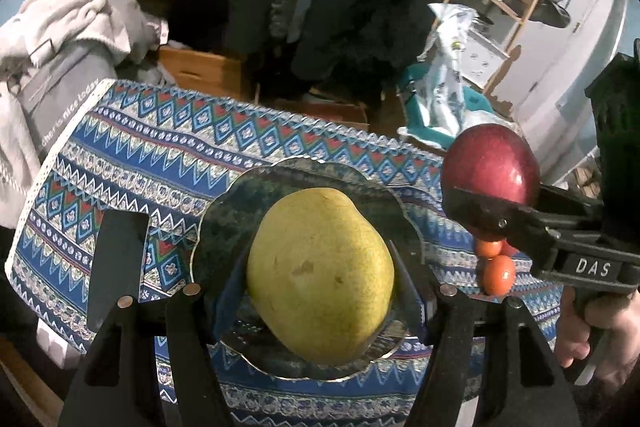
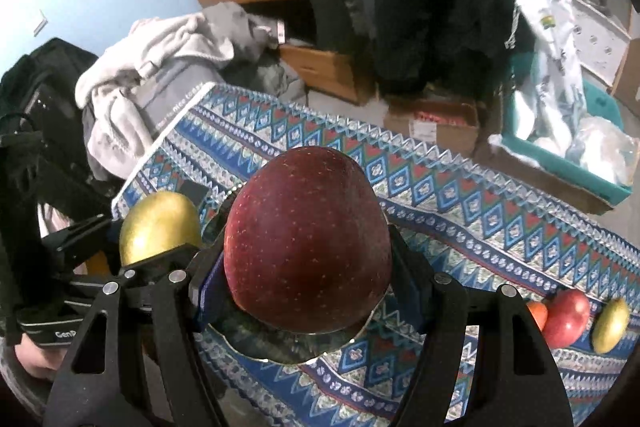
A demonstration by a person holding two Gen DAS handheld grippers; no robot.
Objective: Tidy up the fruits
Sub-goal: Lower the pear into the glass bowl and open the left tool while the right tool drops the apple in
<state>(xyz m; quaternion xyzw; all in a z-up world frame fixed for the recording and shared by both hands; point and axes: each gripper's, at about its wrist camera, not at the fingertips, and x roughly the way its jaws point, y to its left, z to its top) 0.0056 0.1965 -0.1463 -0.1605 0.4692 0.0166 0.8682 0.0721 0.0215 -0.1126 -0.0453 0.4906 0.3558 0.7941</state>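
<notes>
A table under a blue patterned cloth (image 1: 168, 147) takes up most of both views, with a dark, scallop-edged plate (image 1: 224, 227) lying on it. Over that plate the left gripper (image 1: 320, 279) is clamped on a yellow-green pear (image 1: 320, 275), its pads pressed against the fruit's sides. Just beside it, the right gripper (image 2: 308, 267) is closed around a dark red apple (image 2: 308, 243), also held above the plate, apart from the pear. Near the cloth's right edge, well apart from the plate, lie a second red apple (image 2: 568, 317), a small yellow fruit (image 2: 610, 325) and a small orange tomato (image 1: 498, 275).
</notes>
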